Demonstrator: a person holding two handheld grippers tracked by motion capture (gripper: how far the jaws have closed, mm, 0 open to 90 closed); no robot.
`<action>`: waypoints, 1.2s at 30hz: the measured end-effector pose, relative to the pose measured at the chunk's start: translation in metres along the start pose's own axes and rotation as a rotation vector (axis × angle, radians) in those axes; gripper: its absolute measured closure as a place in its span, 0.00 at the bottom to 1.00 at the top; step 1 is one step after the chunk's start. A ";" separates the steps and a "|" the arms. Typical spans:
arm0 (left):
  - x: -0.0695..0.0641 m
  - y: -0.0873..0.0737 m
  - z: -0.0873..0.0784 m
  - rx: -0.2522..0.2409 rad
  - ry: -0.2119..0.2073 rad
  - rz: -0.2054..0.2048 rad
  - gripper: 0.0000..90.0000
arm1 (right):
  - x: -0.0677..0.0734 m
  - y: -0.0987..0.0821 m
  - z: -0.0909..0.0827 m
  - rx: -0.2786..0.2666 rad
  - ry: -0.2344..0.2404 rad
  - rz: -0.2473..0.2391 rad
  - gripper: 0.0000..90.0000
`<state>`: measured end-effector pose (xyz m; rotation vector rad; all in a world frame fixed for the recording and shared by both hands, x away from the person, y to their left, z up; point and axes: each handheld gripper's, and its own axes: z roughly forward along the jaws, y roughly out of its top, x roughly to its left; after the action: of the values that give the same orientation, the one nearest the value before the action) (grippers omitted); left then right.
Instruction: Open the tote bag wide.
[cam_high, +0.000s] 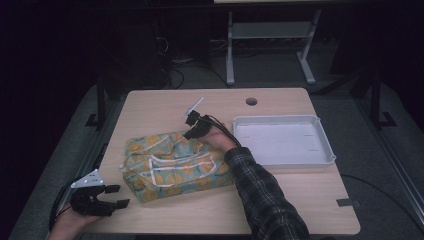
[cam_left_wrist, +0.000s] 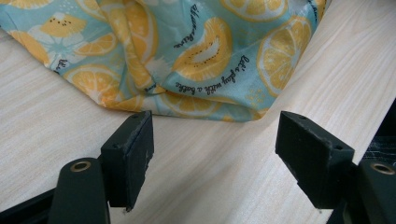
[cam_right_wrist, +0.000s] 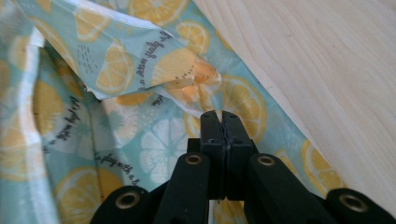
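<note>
A light-blue cloth (cam_high: 175, 165) printed with orange slices lies crumpled on the wooden table (cam_high: 300, 200), left of the middle. At the cloth's far edge my right gripper (cam_high: 192, 134) points down and is shut. In the right gripper view its jaws (cam_right_wrist: 219, 114) are pressed together on a raised fold of the cloth (cam_right_wrist: 116, 70). My left gripper (cam_high: 117, 196) rests at the table's front left corner, open. In the left gripper view its jaws (cam_left_wrist: 215, 149) stand wide apart over bare wood, just short of the cloth's near hem (cam_left_wrist: 201, 51).
A shallow white tray (cam_high: 282, 161) stands at the right of the table, close to the right forearm in its plaid sleeve (cam_high: 260, 195). A round cable hole (cam_high: 251, 101) lies near the far edge. Dark floor and a metal stand frame (cam_high: 270, 45) lie beyond the table.
</note>
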<state>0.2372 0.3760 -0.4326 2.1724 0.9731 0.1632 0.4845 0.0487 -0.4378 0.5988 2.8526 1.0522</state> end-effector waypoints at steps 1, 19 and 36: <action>0.000 0.000 0.000 0.000 0.000 0.002 0.31 | -0.001 0.000 0.002 -0.001 0.002 0.002 0.97; 0.002 -0.001 -0.001 -0.005 0.000 -0.017 0.31 | 0.009 0.001 -0.045 -0.063 0.025 0.043 0.32; 0.001 -0.001 0.000 -0.002 -0.001 -0.014 0.30 | 0.033 -0.036 -0.094 -0.097 0.045 -0.013 0.40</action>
<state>0.2373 0.3771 -0.4338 2.1631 0.9874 0.1557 0.4257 -0.0223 -0.3858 0.5554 2.8188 1.2093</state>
